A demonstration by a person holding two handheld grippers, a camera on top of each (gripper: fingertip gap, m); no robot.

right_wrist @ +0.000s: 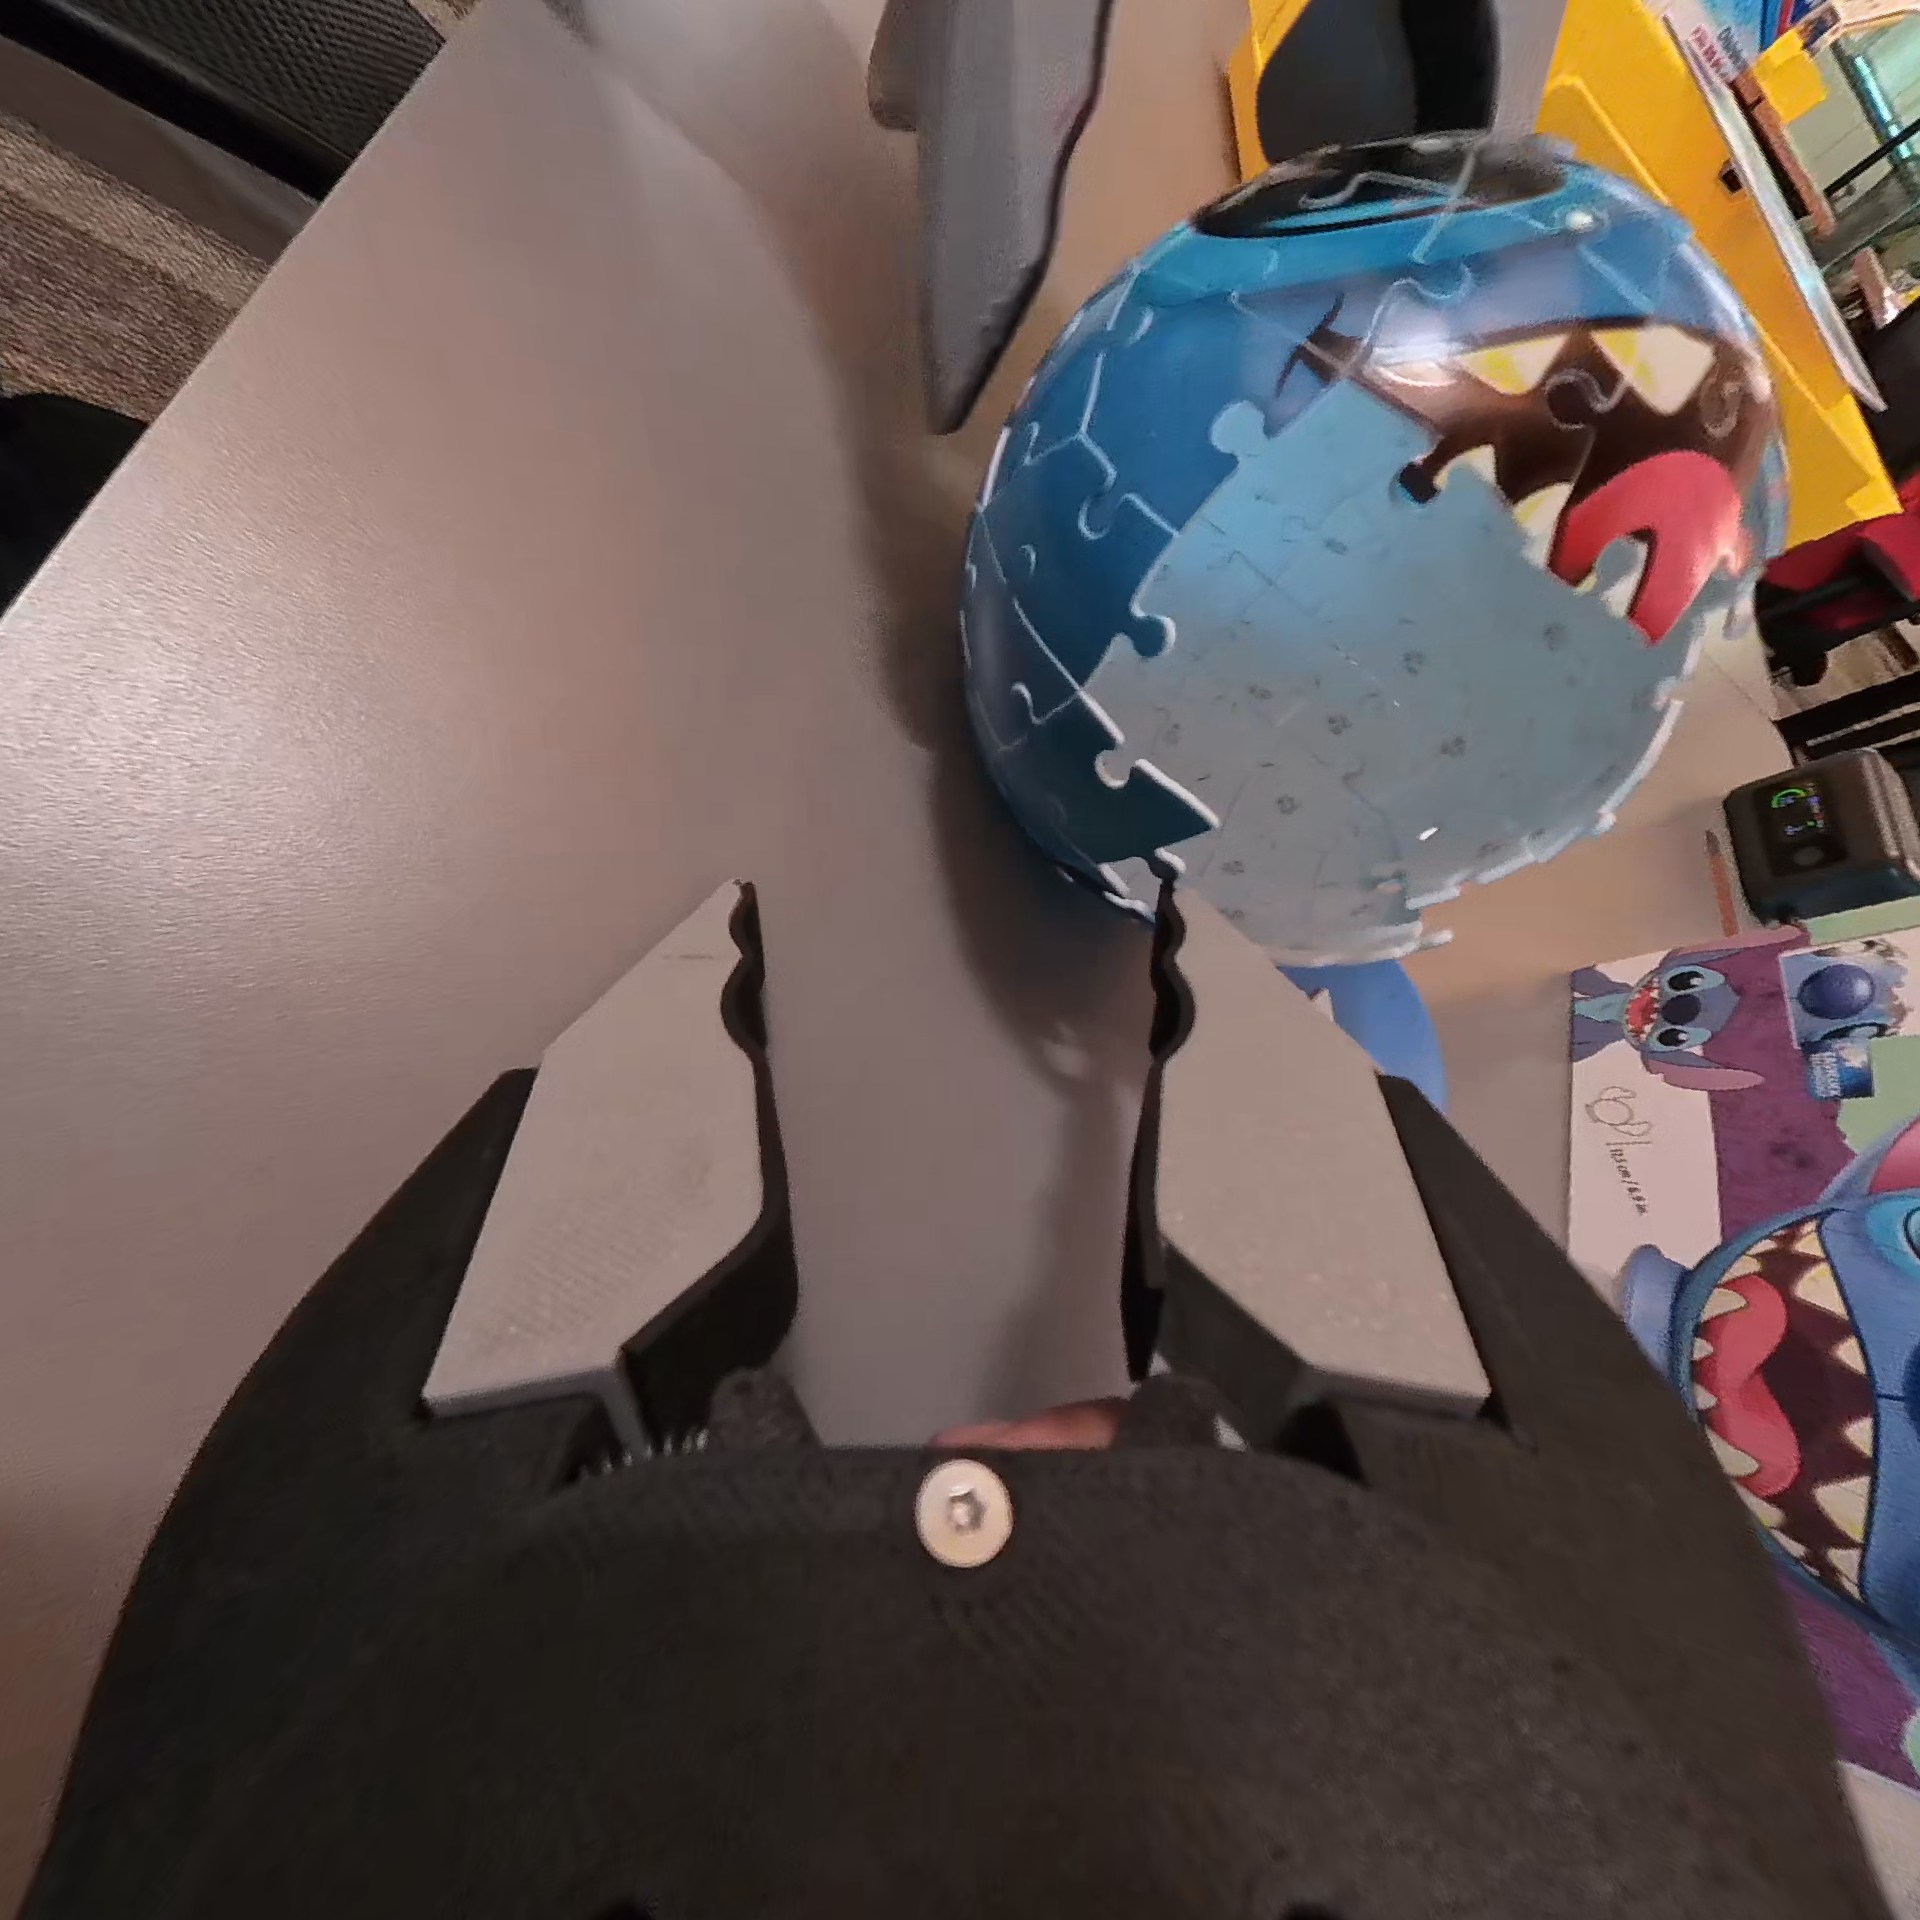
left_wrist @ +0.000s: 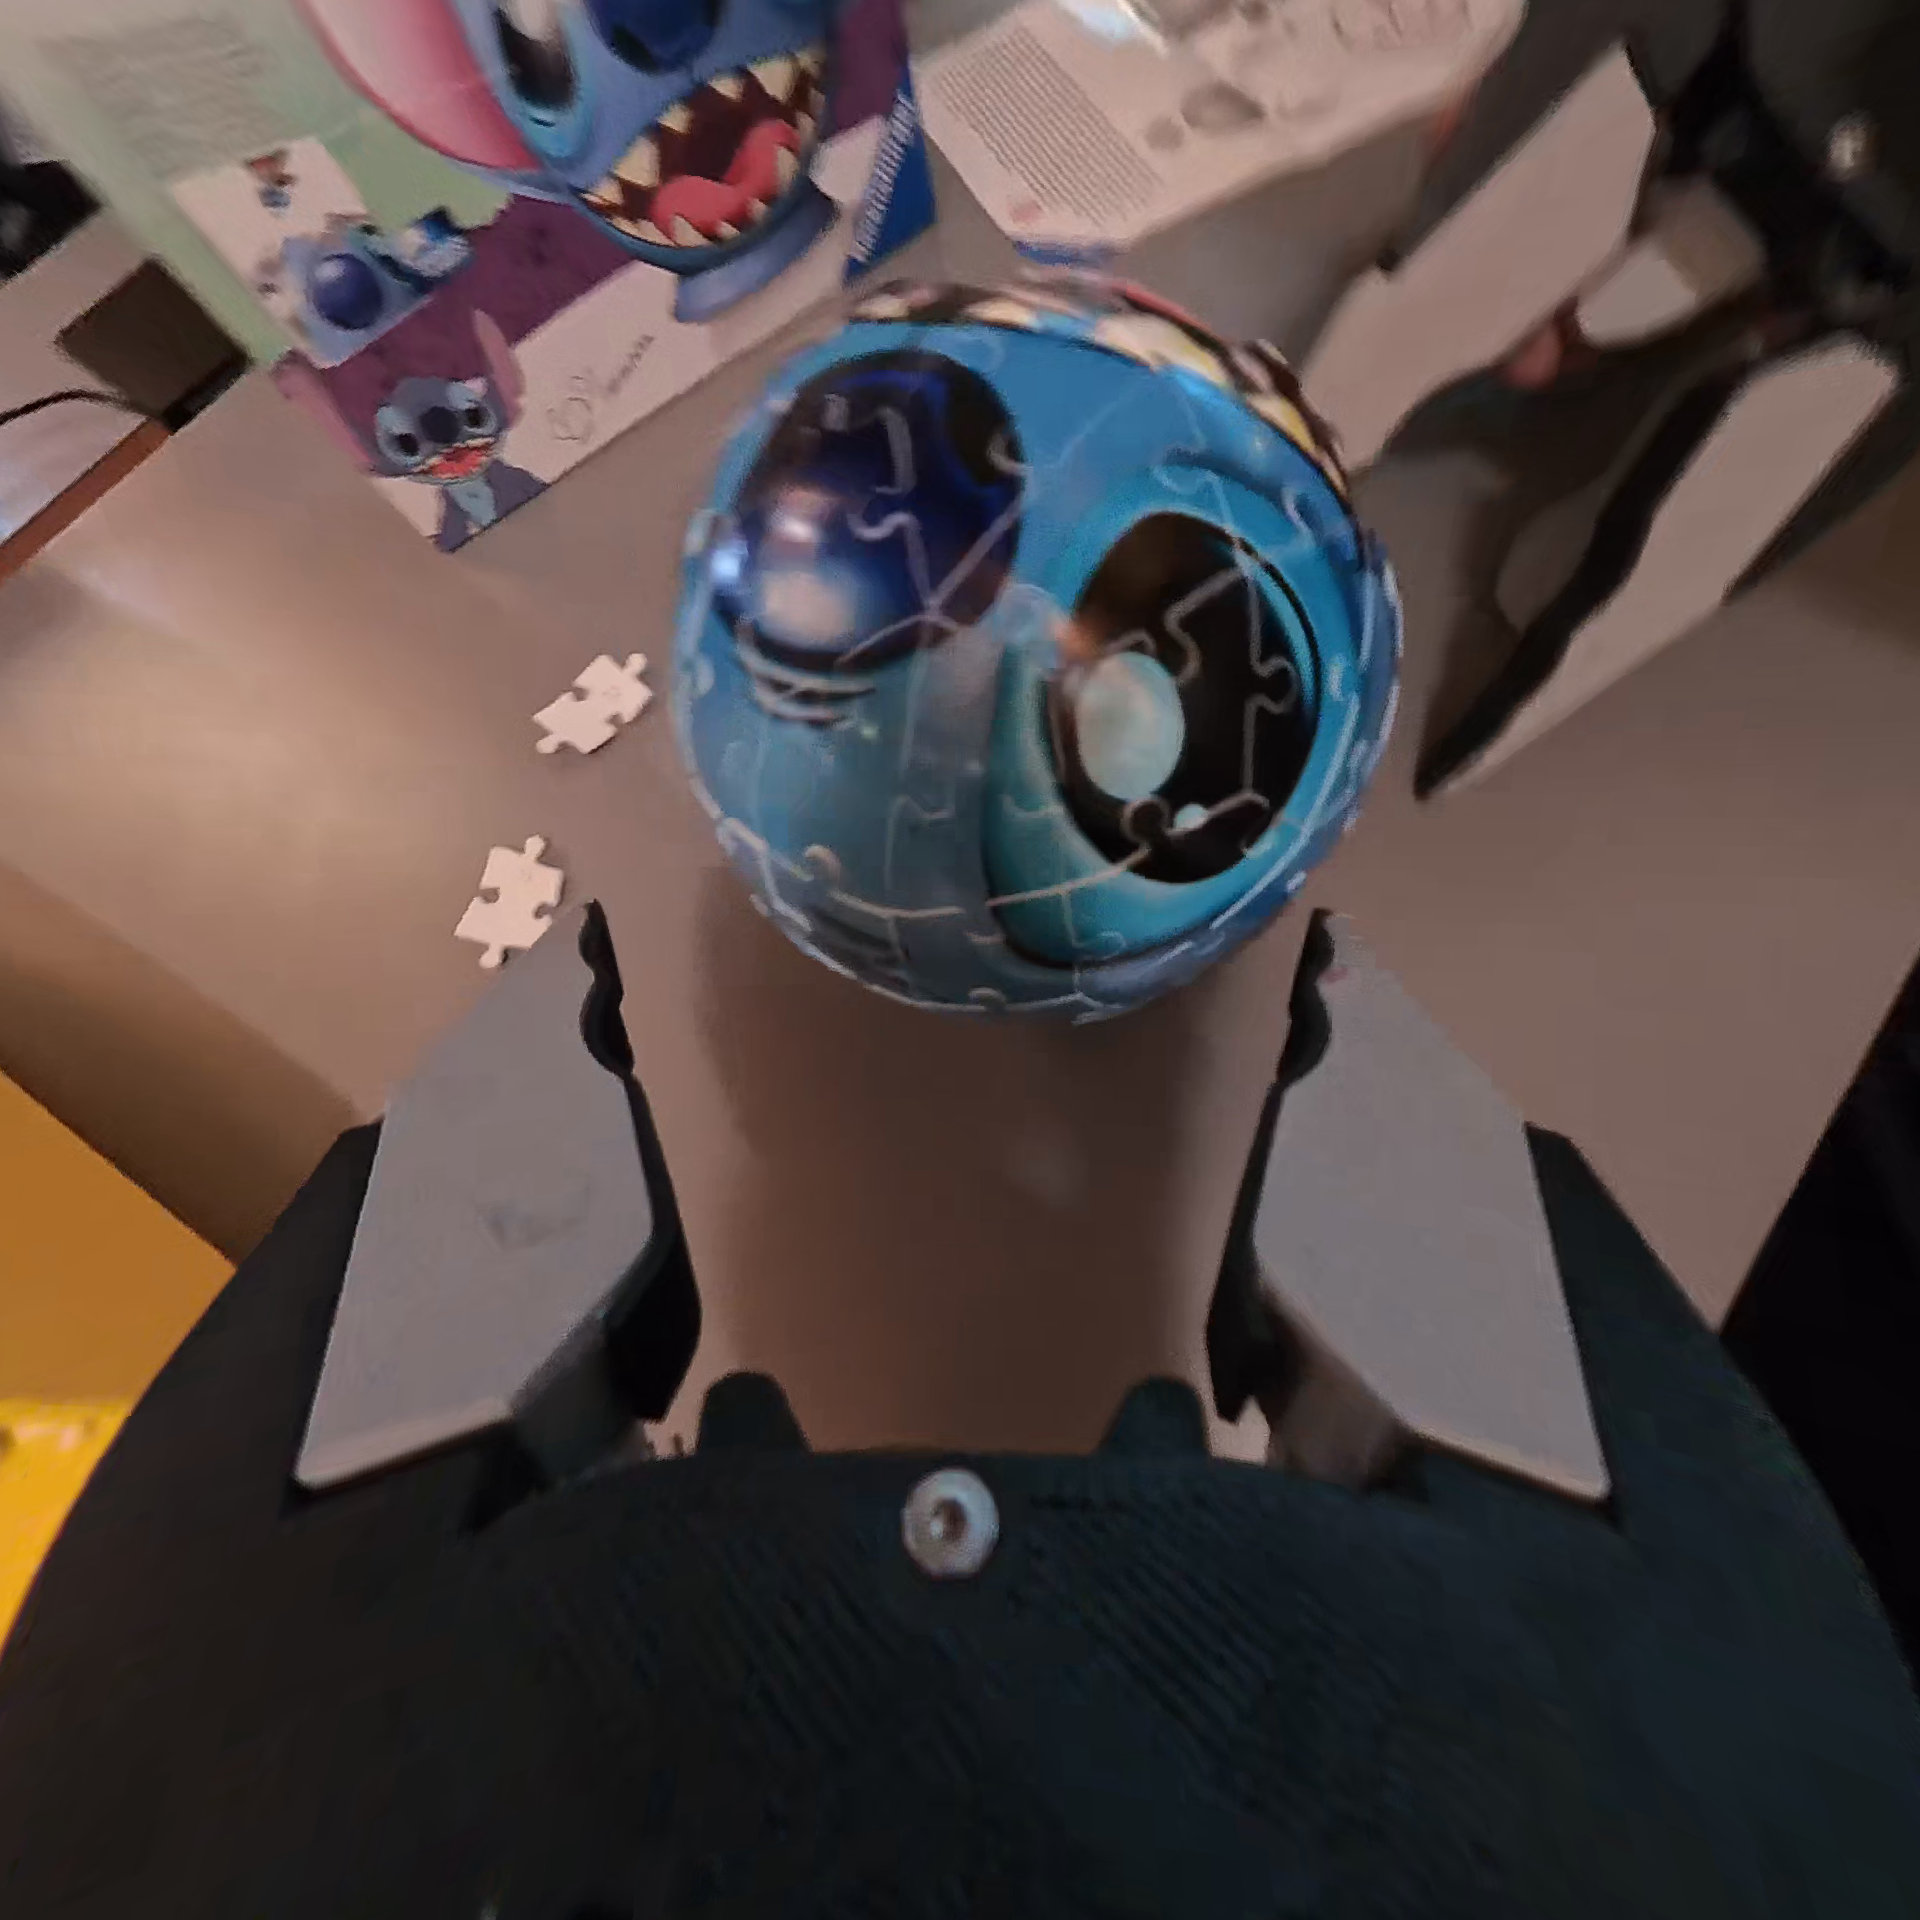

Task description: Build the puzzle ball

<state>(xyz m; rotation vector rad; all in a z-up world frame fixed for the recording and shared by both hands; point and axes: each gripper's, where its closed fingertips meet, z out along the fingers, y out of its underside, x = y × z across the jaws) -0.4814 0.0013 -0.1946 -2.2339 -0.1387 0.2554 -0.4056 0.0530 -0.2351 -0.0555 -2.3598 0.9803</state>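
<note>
The blue puzzle ball (left_wrist: 1039,655) with a cartoon face stands on the grey table (left_wrist: 935,1195), just ahead of my left gripper (left_wrist: 956,920). That gripper is open and empty, a little short of the ball. In the right wrist view the ball (right_wrist: 1371,551) sits ahead and to the right, and its light blue lower edge is jagged. My right gripper (right_wrist: 956,888) is open and empty; its right fingertip (right_wrist: 1169,904) is at the ball's lower edge. Two loose white puzzle pieces (left_wrist: 592,701) (left_wrist: 509,899) lie left of the ball.
The puzzle box (left_wrist: 582,239) lies behind the ball, also at the right in the right wrist view (right_wrist: 1766,1247). A printed sheet (left_wrist: 1143,104) lies at the back. A blue part (right_wrist: 1392,1023) shows under the ball. The other gripper (left_wrist: 1621,468) is to the right.
</note>
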